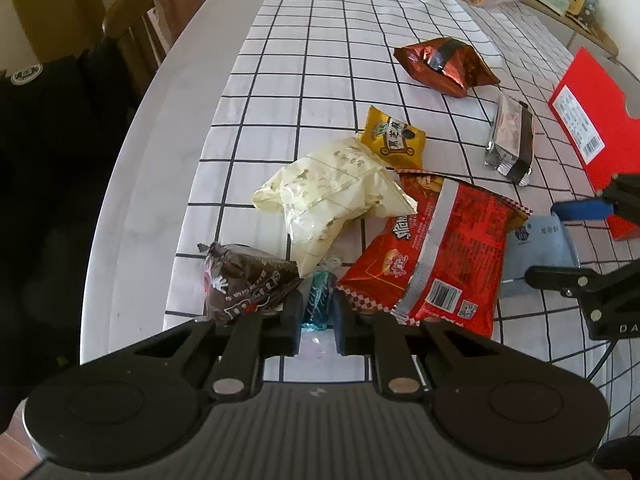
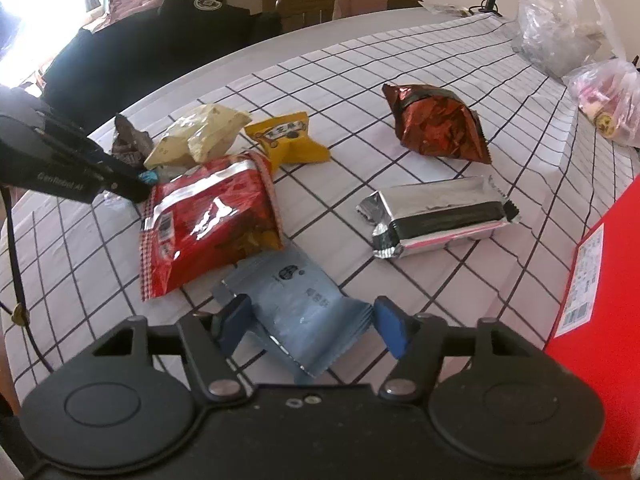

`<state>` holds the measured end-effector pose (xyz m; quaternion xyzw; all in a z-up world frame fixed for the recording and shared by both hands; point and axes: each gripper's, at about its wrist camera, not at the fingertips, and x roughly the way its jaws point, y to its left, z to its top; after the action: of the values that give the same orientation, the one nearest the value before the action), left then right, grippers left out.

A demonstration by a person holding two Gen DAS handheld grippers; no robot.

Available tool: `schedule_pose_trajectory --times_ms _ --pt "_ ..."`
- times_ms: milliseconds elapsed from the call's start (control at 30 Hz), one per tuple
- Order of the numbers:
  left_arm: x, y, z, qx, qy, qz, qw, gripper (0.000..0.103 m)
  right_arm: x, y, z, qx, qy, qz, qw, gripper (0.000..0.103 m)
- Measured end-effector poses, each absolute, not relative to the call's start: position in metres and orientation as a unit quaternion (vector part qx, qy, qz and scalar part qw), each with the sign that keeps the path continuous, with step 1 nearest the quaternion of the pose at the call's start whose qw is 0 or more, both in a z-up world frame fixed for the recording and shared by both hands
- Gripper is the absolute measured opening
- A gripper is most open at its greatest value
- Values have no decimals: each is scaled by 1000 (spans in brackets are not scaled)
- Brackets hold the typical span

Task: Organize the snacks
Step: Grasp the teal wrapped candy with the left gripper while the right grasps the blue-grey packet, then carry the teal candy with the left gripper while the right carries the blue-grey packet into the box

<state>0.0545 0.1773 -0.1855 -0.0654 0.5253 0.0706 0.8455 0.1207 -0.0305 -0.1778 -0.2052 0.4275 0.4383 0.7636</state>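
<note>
In the left wrist view, the left gripper (image 1: 318, 322) has its jaws clamped on a small teal foil-wrapped candy (image 1: 318, 300), just beside the large red crinkled chip bag (image 1: 436, 256) on the black-grid white tablecloth (image 1: 304, 64). In the right wrist view, the right gripper (image 2: 314, 326) spreads its jaws wide, straddling a pale blue flat snack packet (image 2: 298, 300) that lies against that red bag (image 2: 212, 228); whether the blue pads (image 2: 390, 326) touch it, I cannot tell.

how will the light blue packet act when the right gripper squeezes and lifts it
The light blue packet looks thin and soft, so it will probably crumple between the fingers and droop when lifted. It seems light for its size. Its smooth film may slip unless the right gripper grips near the middle.
</note>
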Motion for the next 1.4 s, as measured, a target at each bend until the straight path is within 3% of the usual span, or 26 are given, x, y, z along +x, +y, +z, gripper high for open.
schedule_pose_trajectory --times_ms 167,300,400,567,667,1100,1400 --pt "47 180 -185 -90 521 90 844 12 112 -35 -176 -202 426 438 766 52" --pt "40 182 -184 -109 519 100 842 12 112 -46 -171 -163 435 424 777 37" --pt "35 183 -183 -125 519 108 839 12 110 -56 -169 -140 439 418 783 34" --pt "26 179 -182 -135 520 109 837 12 106 -68 -167 -141 447 427 773 49" --pt "21 177 -182 -137 523 109 835 12 101 -69 -167 -155 441 431 772 75" --pt "4 175 -183 -141 526 114 831 12 93 -28 -183 -274 399 492 724 73" --pt "2 176 -182 -148 525 114 831 12 95 -35 -182 -238 420 475 736 56"
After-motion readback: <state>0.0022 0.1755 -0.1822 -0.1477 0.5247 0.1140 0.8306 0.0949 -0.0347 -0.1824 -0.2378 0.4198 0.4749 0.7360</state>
